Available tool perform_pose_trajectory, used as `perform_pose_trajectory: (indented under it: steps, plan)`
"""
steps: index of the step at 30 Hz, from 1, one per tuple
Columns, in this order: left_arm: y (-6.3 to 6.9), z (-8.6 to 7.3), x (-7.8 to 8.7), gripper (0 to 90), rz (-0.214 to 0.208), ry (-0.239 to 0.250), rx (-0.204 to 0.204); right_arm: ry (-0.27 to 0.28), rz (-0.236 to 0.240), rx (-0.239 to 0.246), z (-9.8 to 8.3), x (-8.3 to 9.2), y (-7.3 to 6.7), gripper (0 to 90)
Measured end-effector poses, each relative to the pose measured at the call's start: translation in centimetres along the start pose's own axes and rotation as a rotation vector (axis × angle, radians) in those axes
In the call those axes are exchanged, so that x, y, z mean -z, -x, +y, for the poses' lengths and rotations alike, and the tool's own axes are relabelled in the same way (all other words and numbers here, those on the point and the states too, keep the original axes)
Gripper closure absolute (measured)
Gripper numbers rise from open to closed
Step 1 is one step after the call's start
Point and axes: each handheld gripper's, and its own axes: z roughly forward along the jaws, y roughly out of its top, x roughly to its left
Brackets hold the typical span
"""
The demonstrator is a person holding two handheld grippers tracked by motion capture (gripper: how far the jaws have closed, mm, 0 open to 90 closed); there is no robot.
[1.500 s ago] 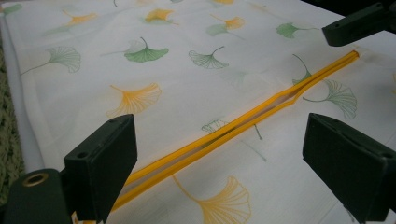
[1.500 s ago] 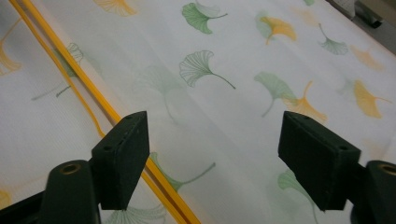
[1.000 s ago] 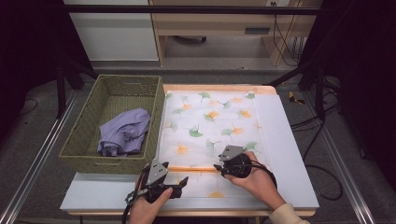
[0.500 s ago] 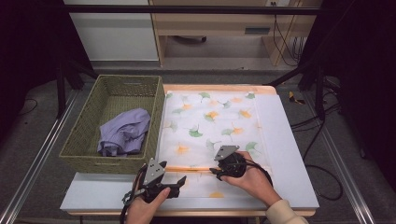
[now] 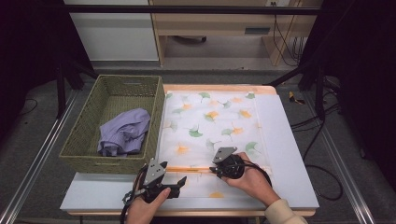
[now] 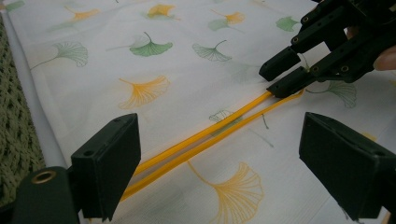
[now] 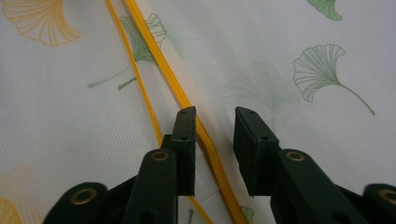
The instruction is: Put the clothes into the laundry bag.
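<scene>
A sheer white cloth (image 5: 210,121) printed with ginkgo leaves lies flat on the table, its front part folded so that two orange hems (image 5: 191,169) run side by side. My right gripper (image 5: 214,169) points left at the hems' right end. In the right gripper view its jaws (image 7: 215,116) have just been closing and stand narrowly apart, with one orange hem (image 7: 154,56) running between them and the pads not pressing. My left gripper (image 5: 173,176) rests near the front edge. Its jaws (image 6: 219,135) are wide open astride both hems (image 6: 201,140), and beyond them is the right gripper (image 6: 278,77).
A woven green basket (image 5: 84,140) stands to the left of the cloth, with a crumpled lilac garment (image 5: 123,135) in it. A strip of bare pale table (image 5: 289,154) runs along the cloth's right side. Dark floor and cables lie beyond the table.
The right hand has shifted only slightly at the hem's end. The left hand and the cloth have stayed where they were.
</scene>
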Motion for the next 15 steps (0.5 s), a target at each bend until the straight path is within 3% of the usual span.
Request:
perform_pose_trajectory:
  steps: [8,15]
  plan:
    - [-0.01,-0.03,-0.04,12.7,-0.003,-0.002,0.003,0.000,0.043,-0.033,0.05,-0.08,0.50,87.8]
    - [0.04,-0.06,-0.06,12.7,-0.005,-0.002,0.009,0.003,0.075,-0.074,0.08,-0.10,0.94,89.8]
